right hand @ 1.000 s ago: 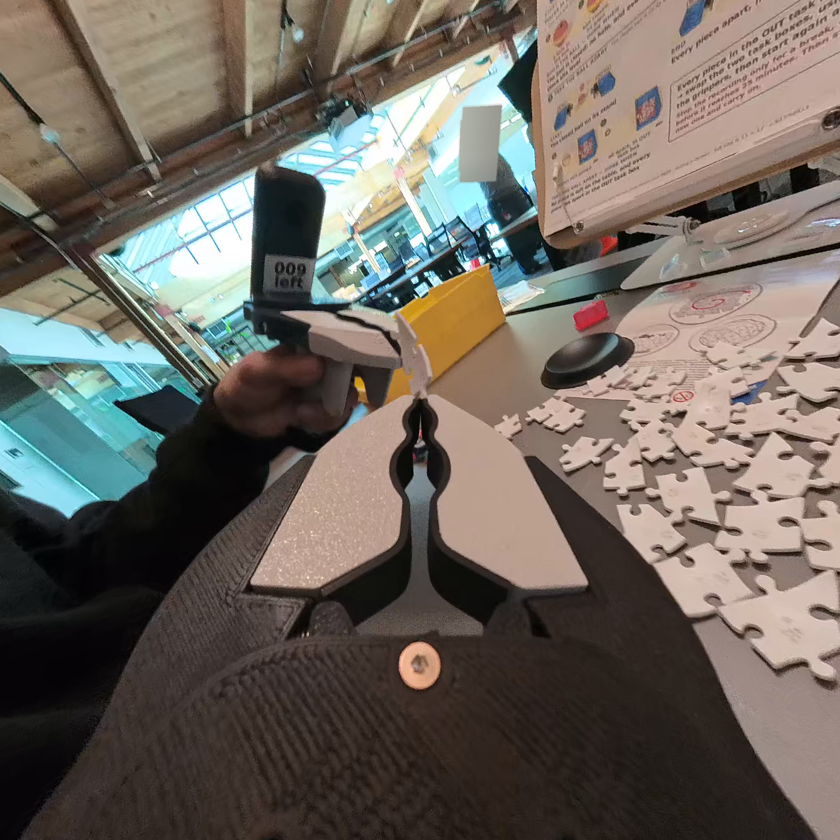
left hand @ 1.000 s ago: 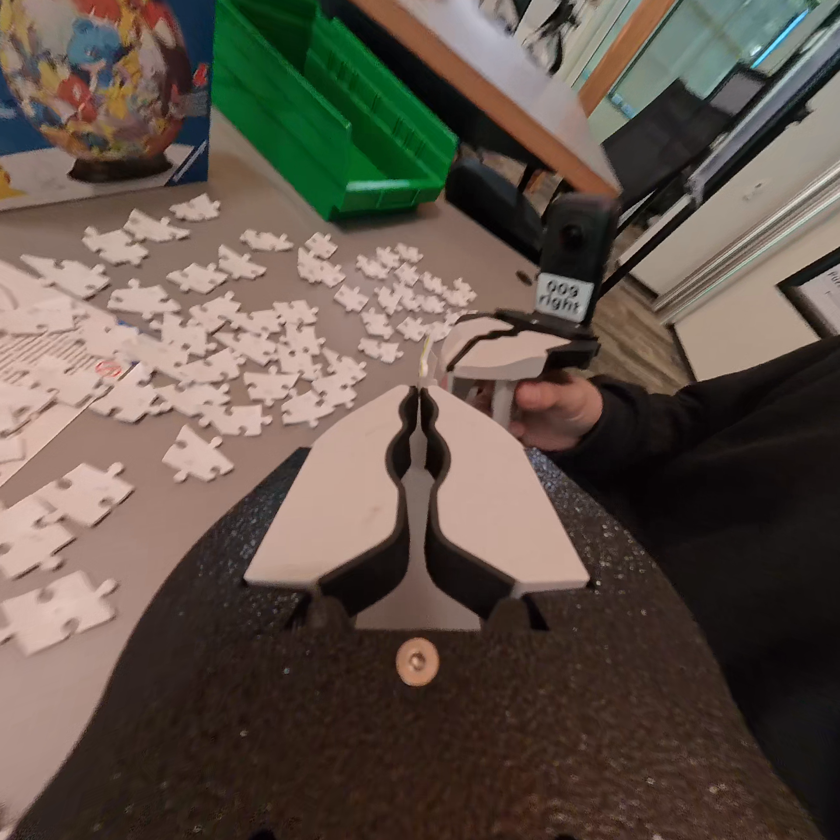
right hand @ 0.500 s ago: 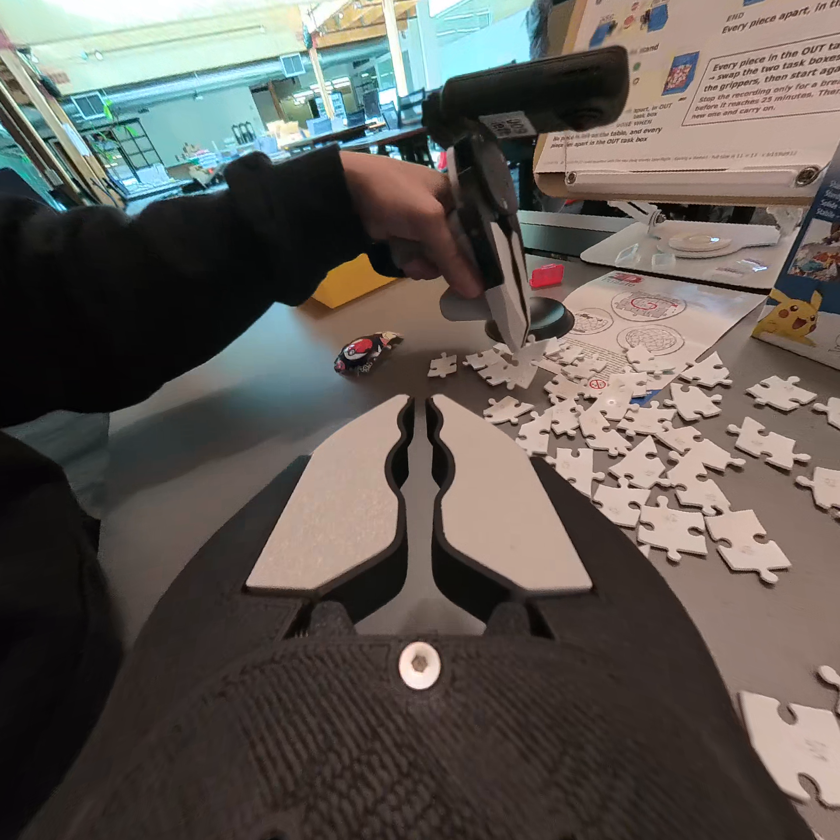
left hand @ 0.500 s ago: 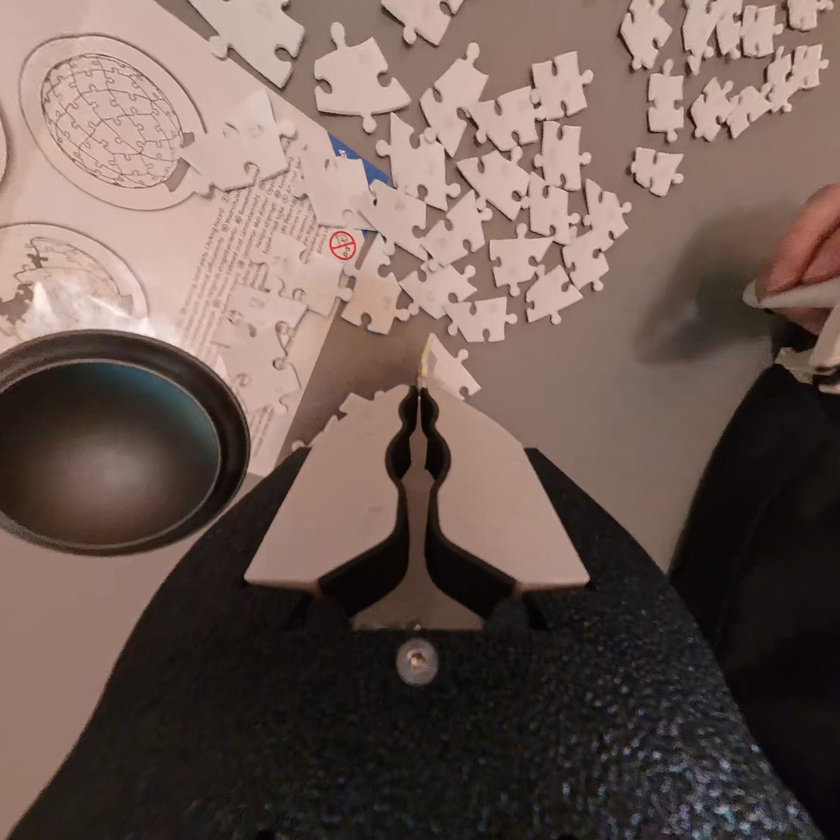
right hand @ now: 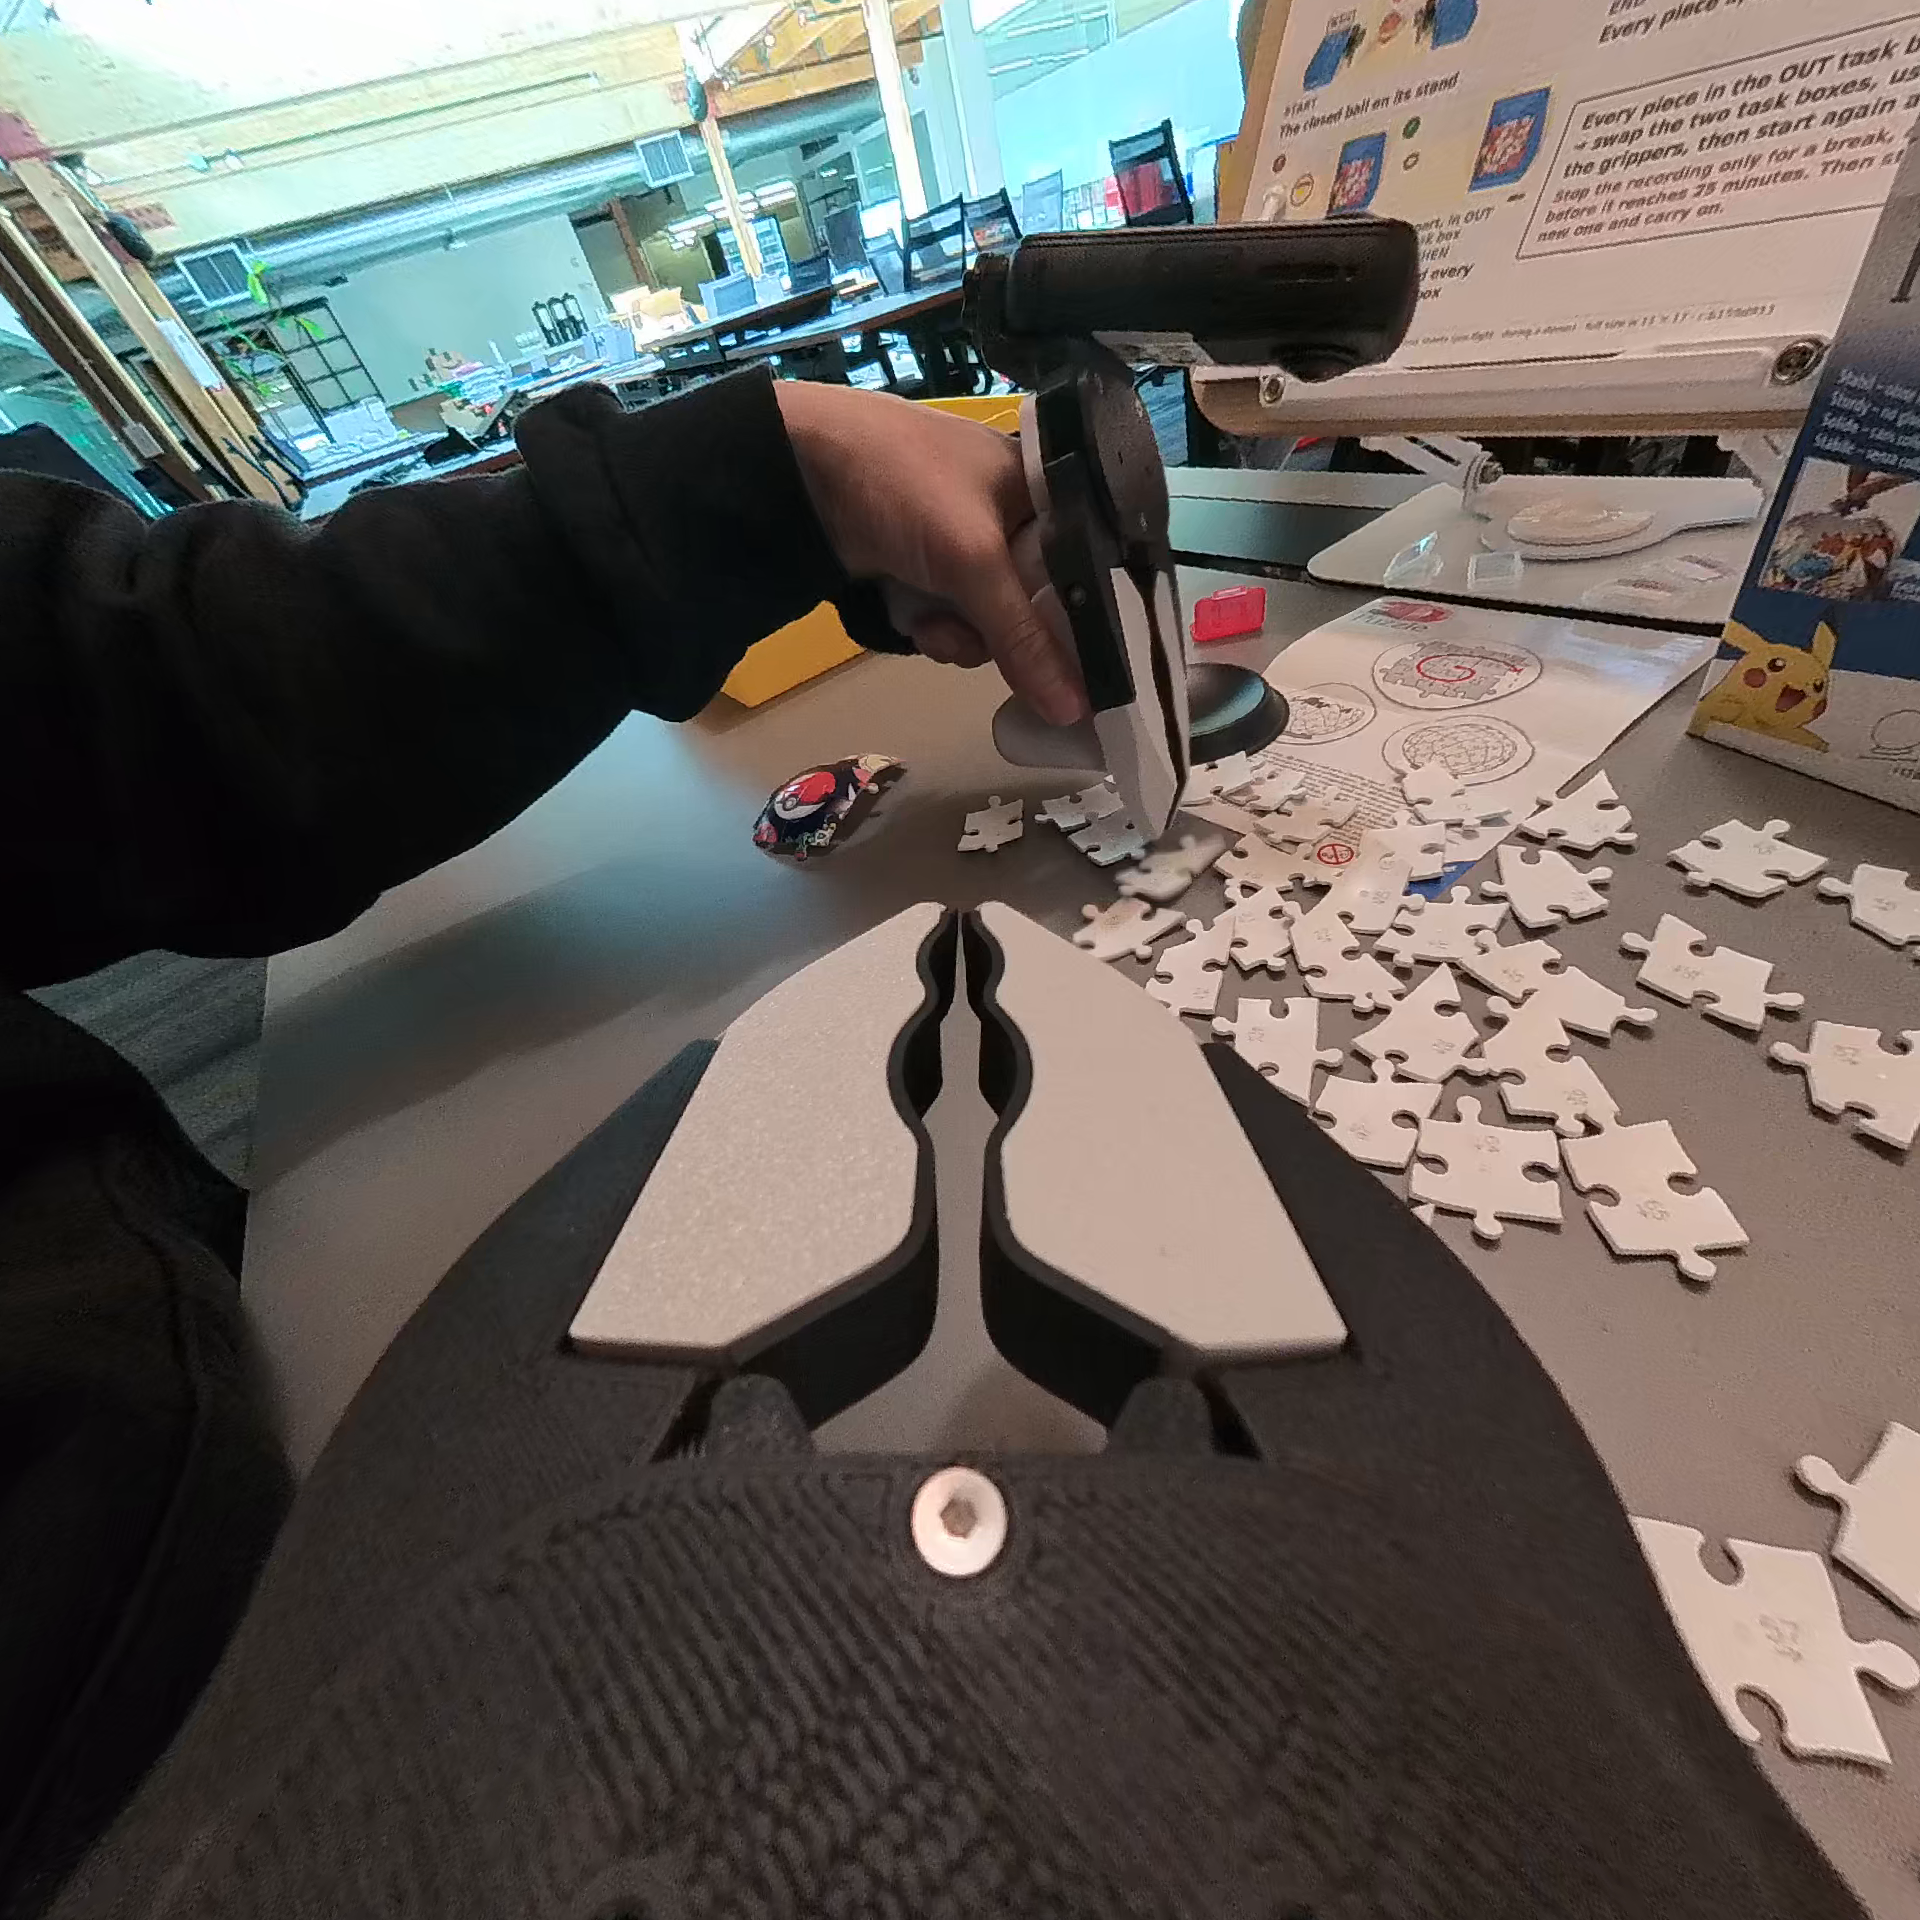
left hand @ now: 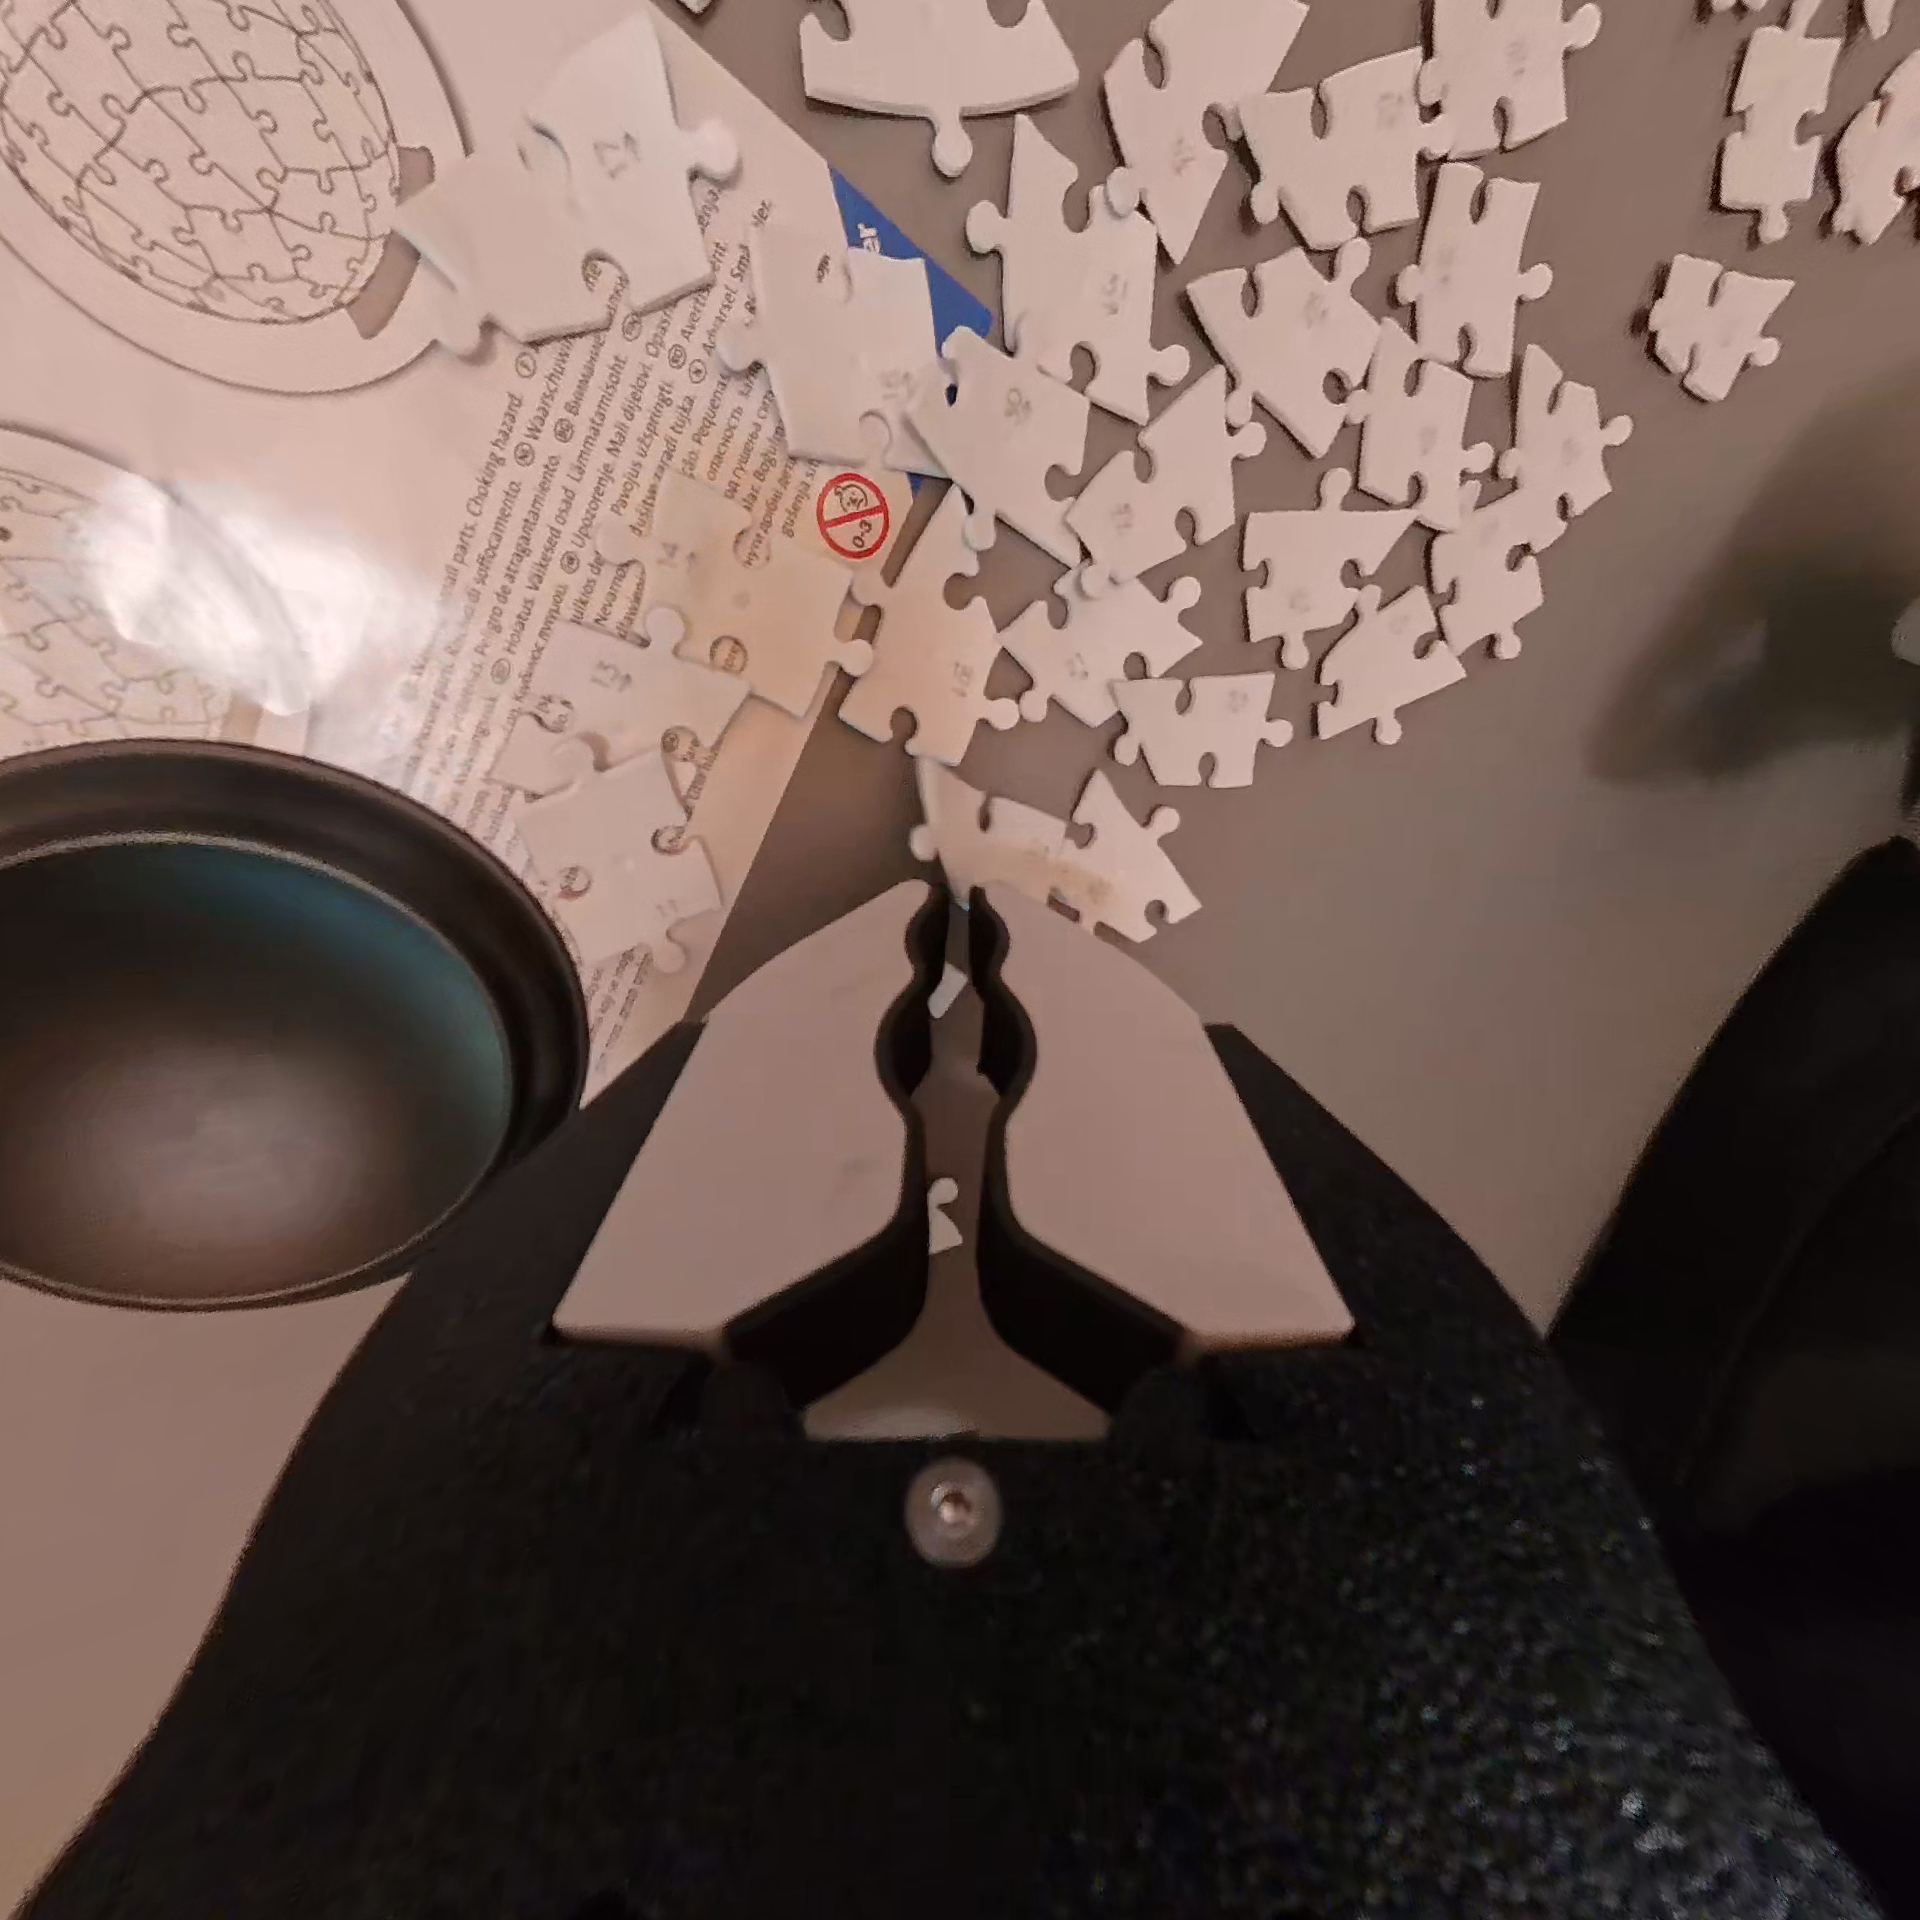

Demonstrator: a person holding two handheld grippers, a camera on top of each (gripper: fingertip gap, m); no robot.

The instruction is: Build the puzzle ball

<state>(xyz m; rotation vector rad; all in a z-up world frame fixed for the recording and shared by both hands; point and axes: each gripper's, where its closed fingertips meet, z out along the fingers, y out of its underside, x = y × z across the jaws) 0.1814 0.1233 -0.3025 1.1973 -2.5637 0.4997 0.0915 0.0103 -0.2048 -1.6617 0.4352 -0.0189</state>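
**Left gripper low over the loose pieces, right one held back**

Pointing straight down at the grey table, the left gripper has its fingers nearly together, with only a thin slit between the tips. A sliver of white shows inside that slit, but whether a piece is actually pinched there cannot be told. In the right wrist view the same gripper hangs tip-down from a hand in a dark sleeve, and a blurred white piece lies right at its tips; contact between them is not clear.

The right gripper sits back from the work, level above the table, its fingers drawn almost together with nothing visible between them.

White puzzle pieces lie face-down and scattered over the table, well spread, some overlapping the printed instruction sheet. Two joined pieces lie just ahead of the left gripper's tips. A black round stand sits on the sheet's near edge, to the left of that gripper.

Farther left in the right wrist view, a small curved section with a colourful printed face rests alone on the table. The puzzle box stands at the far right edge, and a yellow bin shows behind the sleeve.
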